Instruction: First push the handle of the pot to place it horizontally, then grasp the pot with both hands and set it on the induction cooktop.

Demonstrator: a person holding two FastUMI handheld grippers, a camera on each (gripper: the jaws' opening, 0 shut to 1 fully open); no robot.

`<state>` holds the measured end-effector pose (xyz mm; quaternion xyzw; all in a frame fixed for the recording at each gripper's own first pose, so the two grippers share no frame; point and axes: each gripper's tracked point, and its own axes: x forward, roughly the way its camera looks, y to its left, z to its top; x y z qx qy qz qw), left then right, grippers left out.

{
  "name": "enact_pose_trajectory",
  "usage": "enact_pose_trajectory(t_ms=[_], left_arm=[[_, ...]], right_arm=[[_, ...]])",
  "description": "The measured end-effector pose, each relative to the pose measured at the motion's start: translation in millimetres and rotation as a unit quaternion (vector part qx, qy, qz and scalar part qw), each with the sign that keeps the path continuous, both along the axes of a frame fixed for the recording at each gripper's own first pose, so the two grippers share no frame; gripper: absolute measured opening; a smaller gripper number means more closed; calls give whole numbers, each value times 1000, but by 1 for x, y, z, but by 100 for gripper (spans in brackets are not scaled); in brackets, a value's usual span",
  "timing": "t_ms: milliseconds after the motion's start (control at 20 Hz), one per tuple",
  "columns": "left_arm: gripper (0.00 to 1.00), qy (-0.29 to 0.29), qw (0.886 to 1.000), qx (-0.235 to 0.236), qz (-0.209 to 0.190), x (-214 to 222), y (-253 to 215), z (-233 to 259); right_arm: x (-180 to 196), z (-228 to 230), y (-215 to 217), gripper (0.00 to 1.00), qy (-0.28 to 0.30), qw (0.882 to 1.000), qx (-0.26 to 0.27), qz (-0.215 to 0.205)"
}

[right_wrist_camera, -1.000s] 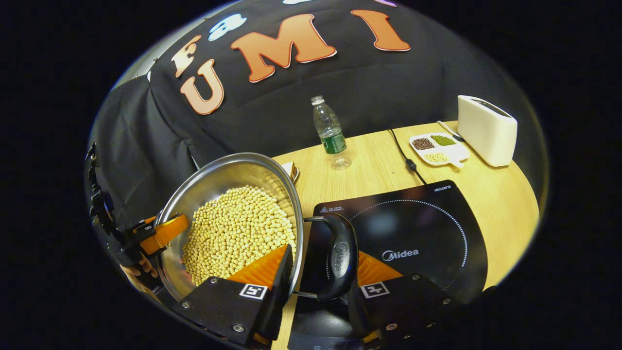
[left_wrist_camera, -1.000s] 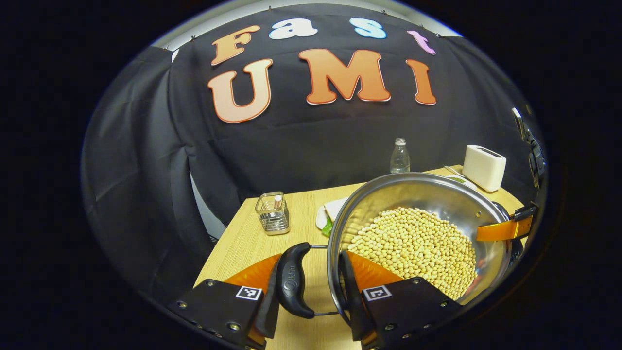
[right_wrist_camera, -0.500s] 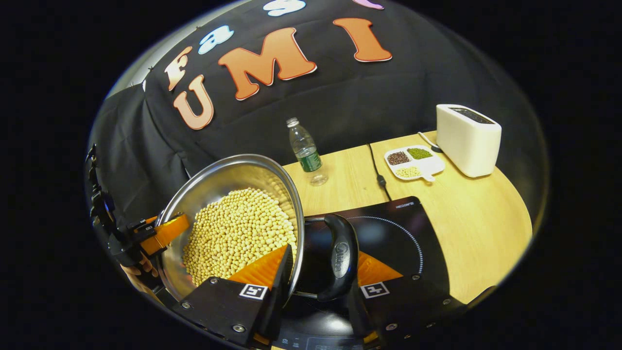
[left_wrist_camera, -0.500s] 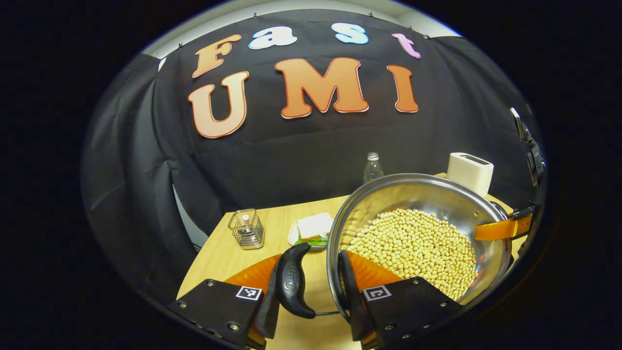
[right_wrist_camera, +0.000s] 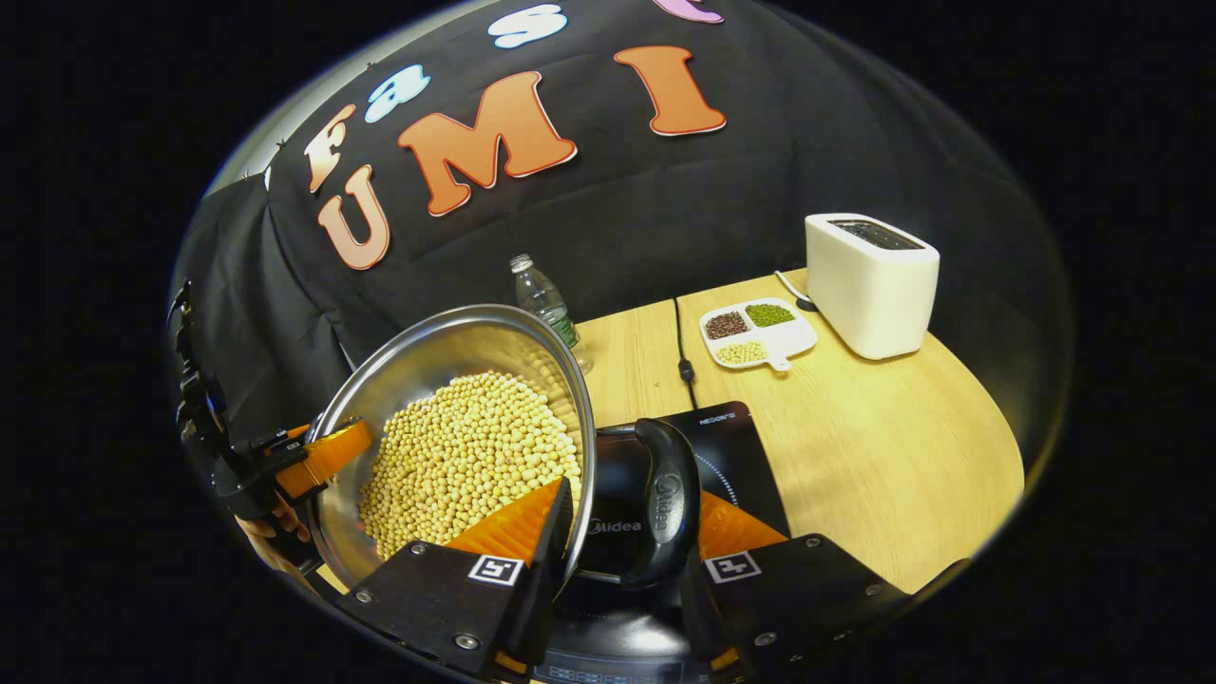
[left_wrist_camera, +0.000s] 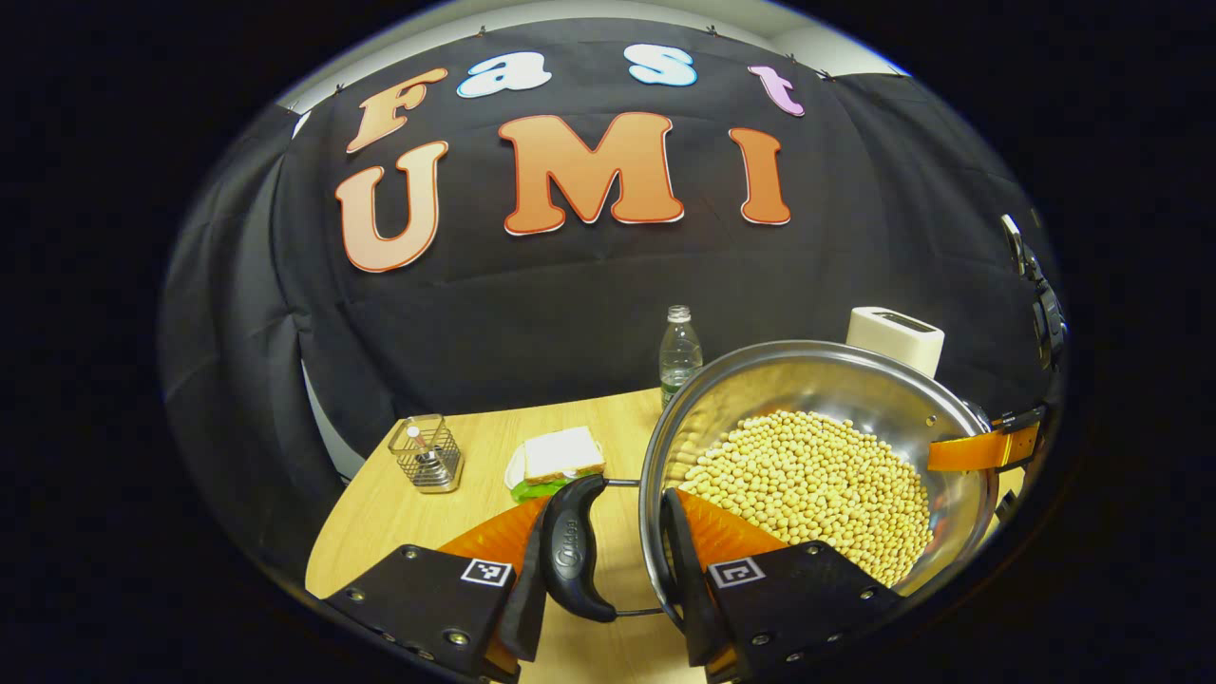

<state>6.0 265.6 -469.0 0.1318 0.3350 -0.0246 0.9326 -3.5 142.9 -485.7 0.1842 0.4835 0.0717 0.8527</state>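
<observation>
A steel pot (left_wrist_camera: 855, 399) full of pale yellow beans (left_wrist_camera: 807, 484) hangs between both grippers. My left gripper (left_wrist_camera: 608, 534) is shut on the pot's near side, one finger outside the black handle (left_wrist_camera: 573, 551), the other inside the rim. In the right gripper view, my right gripper (right_wrist_camera: 622, 532) is shut the same way on the opposite black handle (right_wrist_camera: 665, 503). The pot (right_wrist_camera: 446, 370) hangs over the black induction cooktop (right_wrist_camera: 727, 446), hiding most of it. Each view shows the other gripper at the pot's far rim, the right gripper (left_wrist_camera: 988, 446) and the left gripper (right_wrist_camera: 318, 454).
On the wooden table (right_wrist_camera: 883, 456) stand a white toaster (right_wrist_camera: 869, 285), a divided dish of beans (right_wrist_camera: 757, 332), a water bottle (right_wrist_camera: 541, 294) and the cooktop's cord (right_wrist_camera: 682, 356). A wire holder (left_wrist_camera: 425, 454) and a sandwich plate (left_wrist_camera: 560, 456) sit at the table's left end.
Both grippers have carried the pot to the right, over the cooktop, which is now mostly covered. The table objects have drifted left in both views. Both grips are unchanged.
</observation>
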Motion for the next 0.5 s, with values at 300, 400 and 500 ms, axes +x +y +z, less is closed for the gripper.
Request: enact_pose_trajectory(t_ms=[300, 400, 500], left_arm=[[60, 4, 1000, -17, -2, 1, 3, -2], [60, 2, 1000, -17, 0, 2, 6, 0], [60, 6, 999, -31, 13, 0, 5, -5]], right_arm=[[0, -12, -29, 55, -2, 1000, -16, -12], [1, -19, -32, 55, -2, 1000, -16, -14], [2, -25, -36, 55, -9, 1000, -23, -14]])
